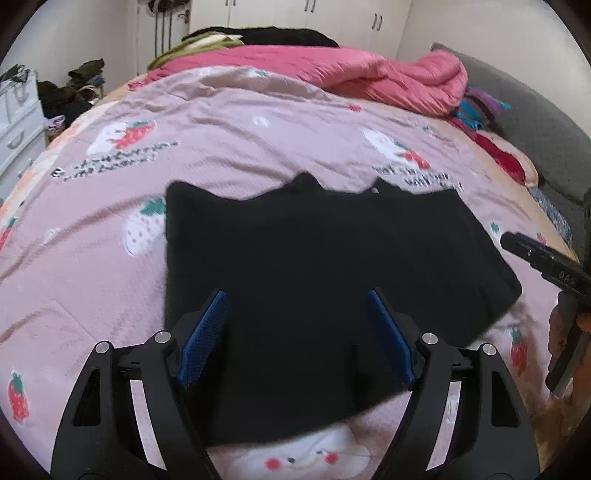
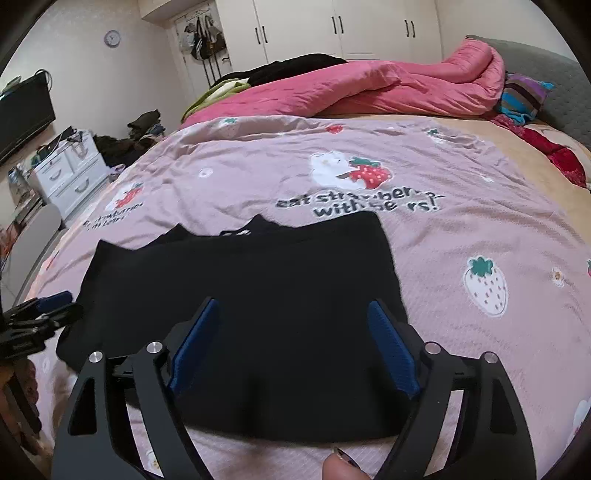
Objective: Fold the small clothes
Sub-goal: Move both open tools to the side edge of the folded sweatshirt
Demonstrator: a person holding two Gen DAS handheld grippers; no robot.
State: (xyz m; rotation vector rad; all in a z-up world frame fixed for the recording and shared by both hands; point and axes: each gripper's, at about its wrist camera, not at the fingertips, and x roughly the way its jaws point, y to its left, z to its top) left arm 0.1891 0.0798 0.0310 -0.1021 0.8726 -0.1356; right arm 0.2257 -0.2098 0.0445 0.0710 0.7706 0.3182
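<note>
Both grippers, left (image 1: 295,332) and right (image 2: 291,339), hover with fingers spread wide and empty over the folded black garment (image 1: 314,258), lying flat on the strawberry-print bed cover (image 1: 240,140).

place: home bedroom | cues: bed (image 2: 480,236), wardrobe (image 2: 369,33), dresser (image 2: 70,177)

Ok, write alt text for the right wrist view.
A black garment lies folded flat on a pink strawberry-print bedspread, with the right tool open above its near edge, holding nothing. A pink quilt is bunched behind, before white wardrobes.
</note>
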